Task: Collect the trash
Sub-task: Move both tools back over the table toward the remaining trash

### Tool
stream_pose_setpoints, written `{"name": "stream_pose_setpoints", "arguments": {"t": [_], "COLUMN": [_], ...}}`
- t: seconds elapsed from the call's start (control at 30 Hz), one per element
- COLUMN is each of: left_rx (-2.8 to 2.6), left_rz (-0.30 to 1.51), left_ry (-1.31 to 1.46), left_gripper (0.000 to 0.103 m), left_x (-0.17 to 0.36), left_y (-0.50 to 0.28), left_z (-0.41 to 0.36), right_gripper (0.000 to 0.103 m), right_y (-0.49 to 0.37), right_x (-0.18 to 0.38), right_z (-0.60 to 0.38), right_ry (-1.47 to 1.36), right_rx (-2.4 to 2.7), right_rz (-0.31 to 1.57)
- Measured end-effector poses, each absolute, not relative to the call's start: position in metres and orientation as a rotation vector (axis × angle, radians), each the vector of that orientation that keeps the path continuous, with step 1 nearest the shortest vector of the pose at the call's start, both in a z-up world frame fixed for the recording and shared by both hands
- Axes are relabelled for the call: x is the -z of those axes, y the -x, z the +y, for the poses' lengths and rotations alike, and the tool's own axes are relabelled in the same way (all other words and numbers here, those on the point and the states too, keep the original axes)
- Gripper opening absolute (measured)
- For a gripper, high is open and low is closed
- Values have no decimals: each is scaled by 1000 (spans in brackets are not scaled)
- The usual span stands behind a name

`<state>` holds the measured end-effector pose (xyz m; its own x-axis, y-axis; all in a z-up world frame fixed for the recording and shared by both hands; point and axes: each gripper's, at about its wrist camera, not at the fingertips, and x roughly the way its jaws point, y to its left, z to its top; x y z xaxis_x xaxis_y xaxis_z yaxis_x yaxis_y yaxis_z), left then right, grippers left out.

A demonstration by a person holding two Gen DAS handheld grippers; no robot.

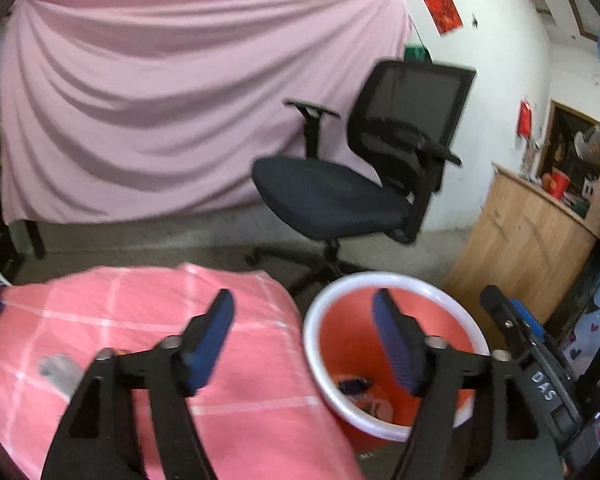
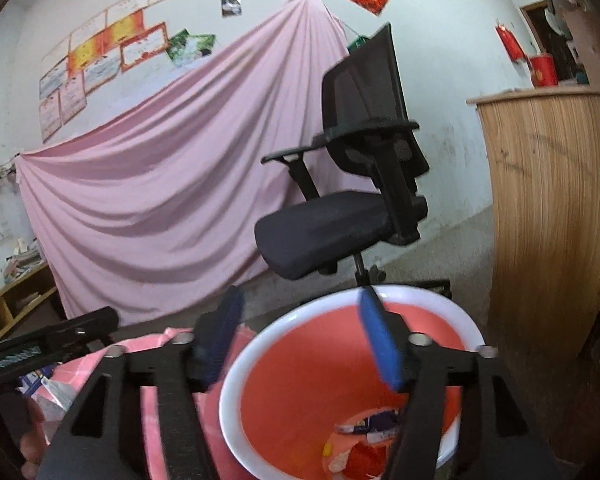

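1. Both grippers are spread wide with nothing between the pads: the left gripper (image 1: 304, 334) hangs over the gap between the pink cloth (image 1: 148, 320) and the bin (image 1: 396, 280), and the right gripper (image 2: 300, 338) sits over the bin (image 2: 420, 300) rim.
2. The bin holds wrappers (image 2: 370, 426) at its bottom, at about 5 o'clock from the right gripper in the right wrist view (likely the pieces already dropped).
3. A crumpled pale scrap (image 1: 58, 370) lies on the cloth at about 8 o'clock from the left gripper; it looks like the next pickup, though blur hides what it is.
4. To do the step well, I would swing the left gripper clear of the rim before lowering, so the right-hand finger does not knock the bin.
5. Come down on the scrap with the pads straddling it, close slowly, and avoid pinching cloth along with it.
6. More litter (image 2: 52, 392) shows at the cloth's edge, at 8 o'clock in the right wrist view.
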<state>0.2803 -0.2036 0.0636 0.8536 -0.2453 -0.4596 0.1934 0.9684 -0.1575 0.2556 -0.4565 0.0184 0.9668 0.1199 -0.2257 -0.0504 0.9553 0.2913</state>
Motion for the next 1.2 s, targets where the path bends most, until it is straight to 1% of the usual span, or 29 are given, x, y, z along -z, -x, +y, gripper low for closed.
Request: {"name": "stream_pose_setpoints", "arguments": {"t": [0.03, 0.1, 0.13, 0.17, 0.2, 0.47, 0.7, 0.83, 0.97, 1.2], "left_rx": [213, 163, 146, 133, 117, -7, -88, -101, -90, -31], "left_rz": [471, 405, 376, 359, 346, 290, 326, 391, 482, 623], "left_ry": [113, 126, 130, 132, 134, 160, 163, 188, 203, 212], "left_gripper": [90, 98, 99, 99, 99, 100, 100, 100, 100, 99], "left_x": [-66, -72, -74, -75, -76, -68, -49, -35, -23, -6], "left_y": [-275, -259, -253, -247, -241, -202, -178, -173, -184, -203], "left_z": [-196, -178, -169, -162, -154, -96, -60, -48, -45, -50], "right_gripper": [83, 86, 89, 97, 103, 103, 103, 103, 103, 103], "right_y": [-253, -249, -248, -245, -243, -228, -224, -227, -242, -267], "right_x": [-21, -26, -29, -30, -32, -45, -42, -35, -24, -5], "right_z": [-454, -447, -443, -438, -434, -383, -335, -312, -294, -293], "right_ry": [-290, -284, -277, -270, -266, -169, -40, 35, 110, 104], "right_rx": [-95, -112, -118, -122, -127, -255, -358, -393, -392, -386], "right_rz": [221, 191, 176, 160, 141, 59, 57, 94, 190, 361]}}
